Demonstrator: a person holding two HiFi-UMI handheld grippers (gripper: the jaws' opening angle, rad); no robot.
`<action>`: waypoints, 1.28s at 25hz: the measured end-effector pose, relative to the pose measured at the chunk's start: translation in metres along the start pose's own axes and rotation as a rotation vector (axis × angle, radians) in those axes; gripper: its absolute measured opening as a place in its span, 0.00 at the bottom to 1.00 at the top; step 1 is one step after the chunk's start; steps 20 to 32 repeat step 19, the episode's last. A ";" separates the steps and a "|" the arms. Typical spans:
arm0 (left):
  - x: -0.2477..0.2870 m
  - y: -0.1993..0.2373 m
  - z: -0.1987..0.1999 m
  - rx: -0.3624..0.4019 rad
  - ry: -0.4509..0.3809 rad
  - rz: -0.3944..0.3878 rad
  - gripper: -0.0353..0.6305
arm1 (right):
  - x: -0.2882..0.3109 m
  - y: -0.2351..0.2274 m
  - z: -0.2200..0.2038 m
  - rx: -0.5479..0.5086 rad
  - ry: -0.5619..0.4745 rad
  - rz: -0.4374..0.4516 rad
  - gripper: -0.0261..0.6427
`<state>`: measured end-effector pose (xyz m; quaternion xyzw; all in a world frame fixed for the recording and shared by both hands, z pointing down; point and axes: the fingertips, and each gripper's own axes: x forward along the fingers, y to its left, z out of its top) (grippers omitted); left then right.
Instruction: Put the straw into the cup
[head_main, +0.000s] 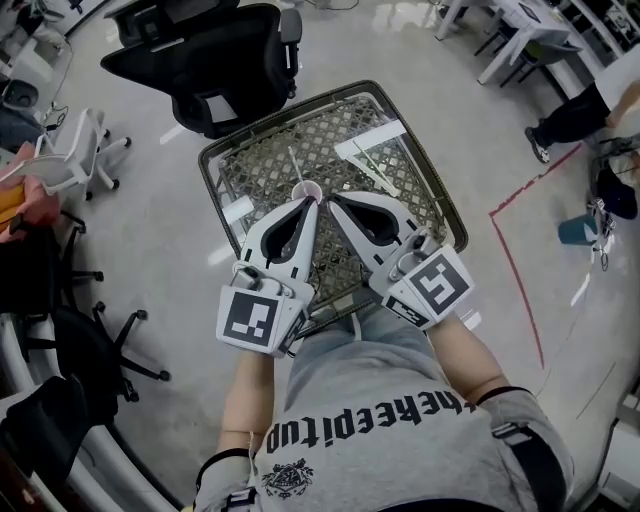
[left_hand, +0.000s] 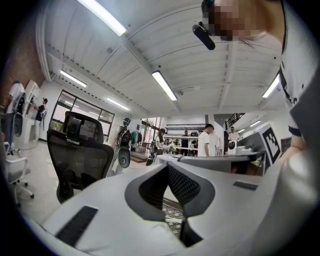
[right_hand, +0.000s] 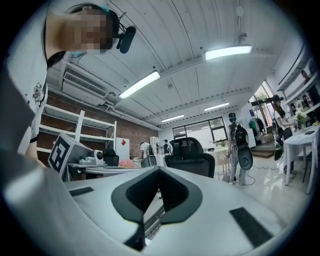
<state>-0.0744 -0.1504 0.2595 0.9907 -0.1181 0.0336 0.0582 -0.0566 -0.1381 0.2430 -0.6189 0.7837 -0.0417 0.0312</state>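
Note:
On a small wicker table with a glass top (head_main: 214, 170) stands a little cup (head_main: 308, 190) with a pale rim. A thin straw (head_main: 295, 166) slants from its mouth toward the far left; it looks to be standing in the cup. A second thin straw (head_main: 374, 170) lies on the glass at the right, beside a white paper strip (head_main: 372, 143). My left gripper (head_main: 312, 204) points its tip at the cup's near side, jaws together. Just right of the cup is my right gripper (head_main: 334, 200), jaws together too. Both the left gripper view (left_hand: 167, 166) and the right gripper view (right_hand: 159, 170) show nothing held.
A black office chair (head_main: 215, 60) stands just beyond the table. A white chair (head_main: 70, 150) and dark chair bases (head_main: 110, 350) are at the left. A red tape line (head_main: 515, 260) crosses the floor at the right, where a person (head_main: 580, 110) stands. A white scrap (head_main: 237, 208) lies on the glass.

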 end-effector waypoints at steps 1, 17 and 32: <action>-0.001 -0.001 0.000 0.002 -0.001 -0.002 0.09 | -0.001 0.000 0.001 0.001 -0.004 -0.003 0.04; -0.012 0.002 0.003 0.008 -0.009 0.001 0.09 | 0.004 0.010 0.004 -0.004 -0.014 -0.009 0.04; -0.013 0.005 0.002 0.007 -0.010 0.003 0.09 | 0.006 0.011 0.003 -0.004 -0.014 -0.009 0.04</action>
